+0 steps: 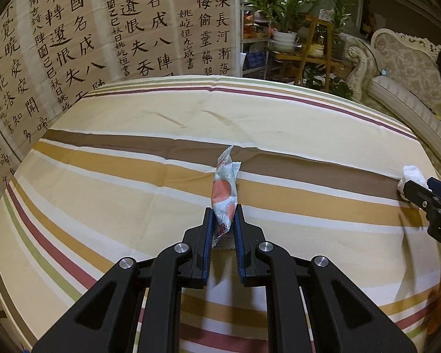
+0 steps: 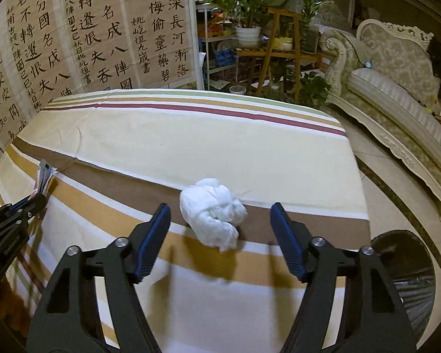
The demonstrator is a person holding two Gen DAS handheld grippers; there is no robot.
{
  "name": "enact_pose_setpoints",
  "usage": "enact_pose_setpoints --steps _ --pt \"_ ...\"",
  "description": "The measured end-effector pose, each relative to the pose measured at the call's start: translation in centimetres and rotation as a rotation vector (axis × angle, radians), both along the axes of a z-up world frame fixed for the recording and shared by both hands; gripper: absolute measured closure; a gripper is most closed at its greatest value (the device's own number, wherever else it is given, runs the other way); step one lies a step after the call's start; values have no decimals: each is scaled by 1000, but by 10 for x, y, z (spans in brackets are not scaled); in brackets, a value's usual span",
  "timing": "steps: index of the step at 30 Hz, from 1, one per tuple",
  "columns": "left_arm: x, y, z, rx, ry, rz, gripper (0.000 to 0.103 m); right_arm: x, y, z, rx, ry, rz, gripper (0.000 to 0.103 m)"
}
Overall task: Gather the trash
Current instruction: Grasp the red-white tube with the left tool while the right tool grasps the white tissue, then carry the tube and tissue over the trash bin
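My left gripper (image 1: pixel 223 214) is shut on a white and orange snack wrapper (image 1: pixel 224 188), which stands up between the pads over the striped tablecloth (image 1: pixel 132 176). The wrapper (image 2: pixel 42 176) and left gripper (image 2: pixel 29 203) also show at the left edge of the right wrist view. My right gripper (image 2: pixel 220 214) is open, its fingers either side of a crumpled white tissue ball (image 2: pixel 213 213) lying on the cloth, not touching it. In the left wrist view the tissue (image 1: pixel 413 175) and right gripper (image 1: pixel 417 191) show at the far right.
The striped table (image 2: pixel 191 135) ends at the right, with tiled floor beyond. A black-lined round bin (image 2: pixel 408 267) stands low at the right. A cream sofa (image 2: pixel 397 88), plant shelves (image 2: pixel 264 38) and calligraphy sheets (image 2: pixel 88 29) stand behind.
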State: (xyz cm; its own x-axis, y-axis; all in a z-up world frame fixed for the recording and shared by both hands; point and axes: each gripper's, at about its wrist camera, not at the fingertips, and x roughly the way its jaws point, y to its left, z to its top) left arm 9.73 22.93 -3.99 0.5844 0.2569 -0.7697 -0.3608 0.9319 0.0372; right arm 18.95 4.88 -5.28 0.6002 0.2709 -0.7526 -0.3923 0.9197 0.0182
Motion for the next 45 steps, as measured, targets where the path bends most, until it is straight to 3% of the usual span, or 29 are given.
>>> enact_pose_setpoints --steps 5,9,24,45 --pt "1 2 -1 -6 -1 0 88 2 8 -7 -17 29 14 62" --pt "1 2 -1 -8 -3 2 88 -1 7 -7 -14 27 15 67" --pt "-11 -16 8 -14 -25 -26 88 -33 -13 4 27 12 -13 68" --pt "-57 -84 16 -30 -59 -146 88 -114 -70 12 75 -24 -66 68"
